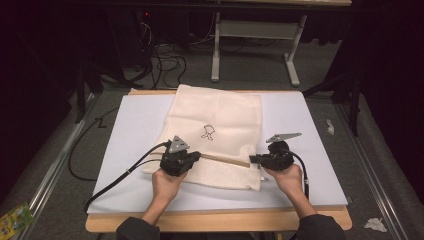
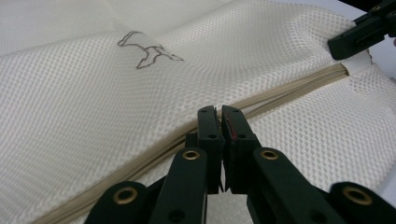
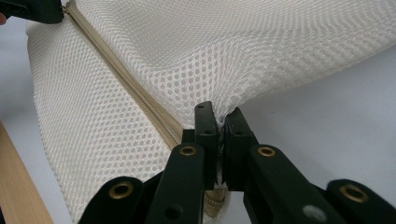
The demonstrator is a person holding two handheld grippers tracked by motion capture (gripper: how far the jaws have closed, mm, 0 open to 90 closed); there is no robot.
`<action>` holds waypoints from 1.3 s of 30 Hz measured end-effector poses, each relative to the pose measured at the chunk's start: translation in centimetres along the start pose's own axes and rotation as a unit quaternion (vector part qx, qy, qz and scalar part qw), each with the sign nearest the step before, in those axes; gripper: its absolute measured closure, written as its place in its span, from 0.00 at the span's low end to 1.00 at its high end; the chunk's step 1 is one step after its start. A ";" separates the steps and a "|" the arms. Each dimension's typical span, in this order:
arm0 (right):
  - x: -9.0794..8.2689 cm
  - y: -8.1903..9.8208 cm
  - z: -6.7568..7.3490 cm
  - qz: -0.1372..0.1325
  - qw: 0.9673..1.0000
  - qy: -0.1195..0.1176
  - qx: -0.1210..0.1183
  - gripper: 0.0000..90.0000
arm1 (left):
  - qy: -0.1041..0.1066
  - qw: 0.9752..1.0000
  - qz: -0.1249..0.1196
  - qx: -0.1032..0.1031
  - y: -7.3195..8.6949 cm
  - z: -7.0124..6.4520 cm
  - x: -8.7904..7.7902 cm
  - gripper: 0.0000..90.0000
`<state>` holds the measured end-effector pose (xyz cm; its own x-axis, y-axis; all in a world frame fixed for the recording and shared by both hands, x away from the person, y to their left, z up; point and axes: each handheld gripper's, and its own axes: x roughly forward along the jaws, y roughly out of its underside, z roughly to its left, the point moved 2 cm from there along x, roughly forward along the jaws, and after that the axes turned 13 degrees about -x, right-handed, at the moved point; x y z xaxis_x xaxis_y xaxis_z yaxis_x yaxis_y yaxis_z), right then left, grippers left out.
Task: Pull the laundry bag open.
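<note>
A cream mesh bag (image 1: 215, 137) lies flat on the white sheet (image 1: 305, 150) that covers the worktop (image 1: 220, 220), a little left of the middle. A small dark line drawing (image 1: 208, 132) is printed on the mesh; what it shows is hard to make out, maybe an animal. A beige zipper (image 1: 225, 159) runs across the near part of the bag, between the two grippers.

In the high view the jaws of both grippers are hidden under their own bodies, so the grip is not visible there. The ends of the zipper are covered by the grippers too. In the left gripper view the left gripper (image 2: 219, 122) has its jaws closed tight on the zipper line; what exactly is pinched between the tips, a pull tab or only the tape, I cannot tell. In the right gripper view the right gripper (image 3: 218, 125) has its jaws closed on a bunched piece of mesh at the corner of the bag, just beside the zipper end, and the mesh rises a little from the sheet there. Something small and beige hangs below these jaws, but it is cut off by the edge of the picture.

The left hand (image 1: 166, 182) and the right hand (image 1: 288, 179) come in from the near edge, both low, just above the bag. Each gripper points inward, toward the other, almost level. Dark sleeves are cut off at the bottom edge.
</note>
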<state>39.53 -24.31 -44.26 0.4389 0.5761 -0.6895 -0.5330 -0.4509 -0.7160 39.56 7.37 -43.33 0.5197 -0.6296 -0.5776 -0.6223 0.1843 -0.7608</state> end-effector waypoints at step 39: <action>-0.6 0.3 -0.3 -0.003 1.000 0.013 0.002 0.98 | -0.024 0.999 -0.019 -0.013 -0.3 2.1 -2.0 0.97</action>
<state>39.34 -25.03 -44.10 0.4612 0.5603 -0.6880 -0.5330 -0.4449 -0.7197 39.93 10.10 -42.58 0.5700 -0.5983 -0.5631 -0.6169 0.1409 -0.7743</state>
